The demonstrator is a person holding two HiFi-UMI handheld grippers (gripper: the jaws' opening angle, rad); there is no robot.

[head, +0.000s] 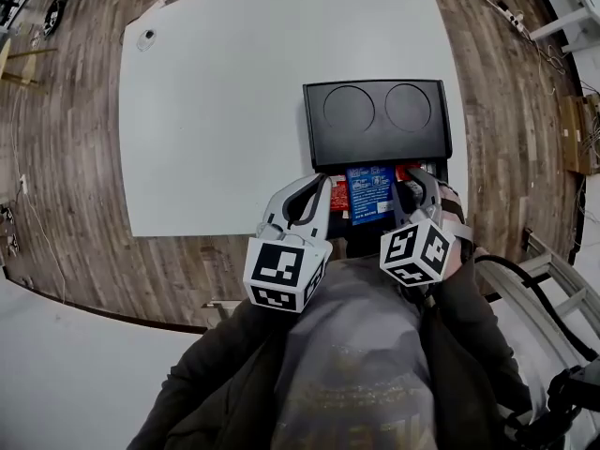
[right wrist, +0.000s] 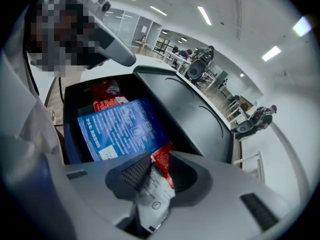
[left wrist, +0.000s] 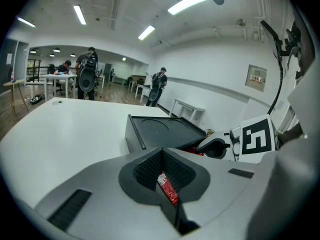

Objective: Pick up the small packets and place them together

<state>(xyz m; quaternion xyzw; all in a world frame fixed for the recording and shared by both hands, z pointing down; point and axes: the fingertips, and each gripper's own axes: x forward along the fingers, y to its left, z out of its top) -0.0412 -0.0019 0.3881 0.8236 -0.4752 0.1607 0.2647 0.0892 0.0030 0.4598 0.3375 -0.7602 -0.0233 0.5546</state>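
Note:
A black box (head: pixel 375 120) stands at the near edge of the white table (head: pixel 216 111), its lid marked with two round recesses. Its open part holds a large blue packet (head: pixel 369 193) and red packets (head: pixel 339 195). My left gripper (head: pixel 321 182) hovers at the box's near left, shut on a small red packet (left wrist: pixel 167 188), which shows only in the left gripper view. My right gripper (head: pixel 418 178) is over the box's near right side. It is shut on a red and white packet (right wrist: pixel 156 184), just above the blue packet (right wrist: pixel 120 129).
The table stretches far and left of the box, with a small white object (head: pixel 145 37) at its far left corner. Wooden floor (head: pixel 66 157) surrounds it, and cables and a shelf frame (head: pixel 562 289) lie on the right. People and desks (left wrist: pixel 75 76) are far off.

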